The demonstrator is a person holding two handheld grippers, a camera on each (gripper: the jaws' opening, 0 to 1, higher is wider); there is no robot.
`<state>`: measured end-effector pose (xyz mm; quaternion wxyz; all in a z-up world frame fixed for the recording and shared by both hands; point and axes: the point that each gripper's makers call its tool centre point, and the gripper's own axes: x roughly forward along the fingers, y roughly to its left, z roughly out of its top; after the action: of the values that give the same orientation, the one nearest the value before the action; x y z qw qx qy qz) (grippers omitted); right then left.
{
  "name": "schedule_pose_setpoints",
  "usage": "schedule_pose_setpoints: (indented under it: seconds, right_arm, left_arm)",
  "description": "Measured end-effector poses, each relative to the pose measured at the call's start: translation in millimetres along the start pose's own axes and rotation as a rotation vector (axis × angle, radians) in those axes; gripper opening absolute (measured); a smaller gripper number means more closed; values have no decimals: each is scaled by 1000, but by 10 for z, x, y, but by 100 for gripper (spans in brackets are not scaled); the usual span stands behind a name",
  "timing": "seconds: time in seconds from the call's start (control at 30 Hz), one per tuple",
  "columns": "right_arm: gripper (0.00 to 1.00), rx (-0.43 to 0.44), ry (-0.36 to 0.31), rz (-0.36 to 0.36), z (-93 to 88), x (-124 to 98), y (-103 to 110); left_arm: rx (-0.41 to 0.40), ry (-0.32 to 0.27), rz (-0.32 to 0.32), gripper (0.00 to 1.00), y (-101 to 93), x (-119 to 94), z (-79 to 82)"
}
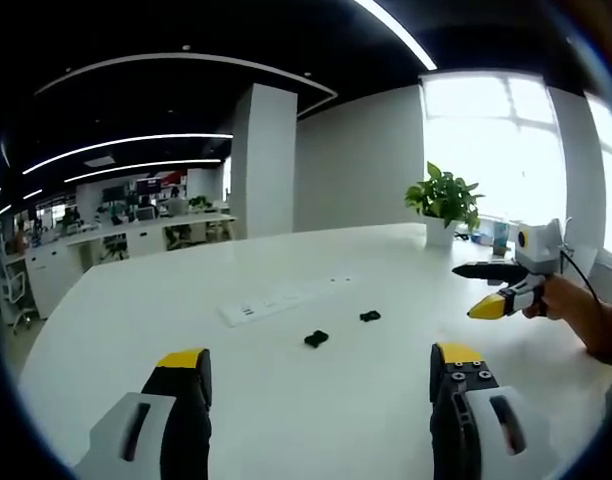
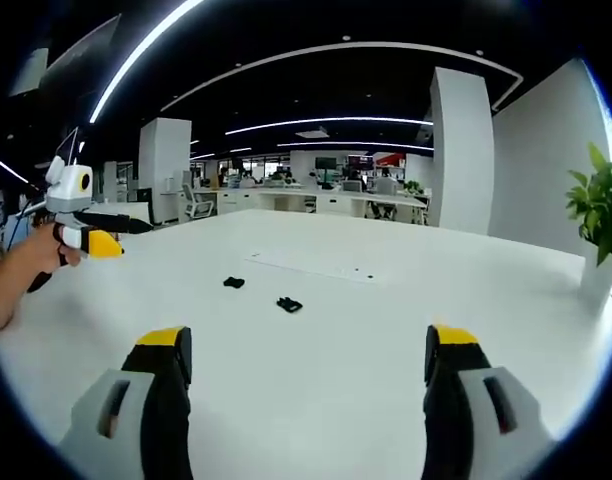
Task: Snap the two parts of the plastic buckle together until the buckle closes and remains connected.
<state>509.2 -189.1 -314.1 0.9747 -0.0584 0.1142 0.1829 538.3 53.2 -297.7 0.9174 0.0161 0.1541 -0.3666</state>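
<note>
Two small black buckle parts lie apart on the white table (image 1: 126, 300): one (image 1: 316, 338) nearer me, the other (image 1: 370, 316) slightly farther and to the right. In the right gripper view the same parts (image 2: 233, 283) (image 2: 289, 304) lie ahead of the jaws. My left gripper (image 1: 318, 356) is open above the table, short of the nearer part and holding nothing. My right gripper (image 2: 306, 340) is open too, well back from both parts. Each gripper appears in the other's view, hand-held above the table: the right gripper (image 1: 478, 288) and the left gripper (image 2: 118, 235).
A flat white strip (image 1: 266, 305) lies on the table just beyond the buckle parts. A potted plant (image 1: 444, 200) stands at the table's far edge by the window. Office desks and chairs (image 1: 136, 235) are in the background.
</note>
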Motion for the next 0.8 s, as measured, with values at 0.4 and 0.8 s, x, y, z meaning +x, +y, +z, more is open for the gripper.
schedule_pose_setpoints:
  seconds: [0.4, 0.8]
  right_arm:
    - [99, -3, -6, -5, 53, 24, -41]
    - [99, -1, -5, -4, 60, 91, -71]
  left_arm:
    - [-7, 2, -2, 92, 26, 37, 2]
    - [-19, 3, -3, 92, 75, 99, 7]
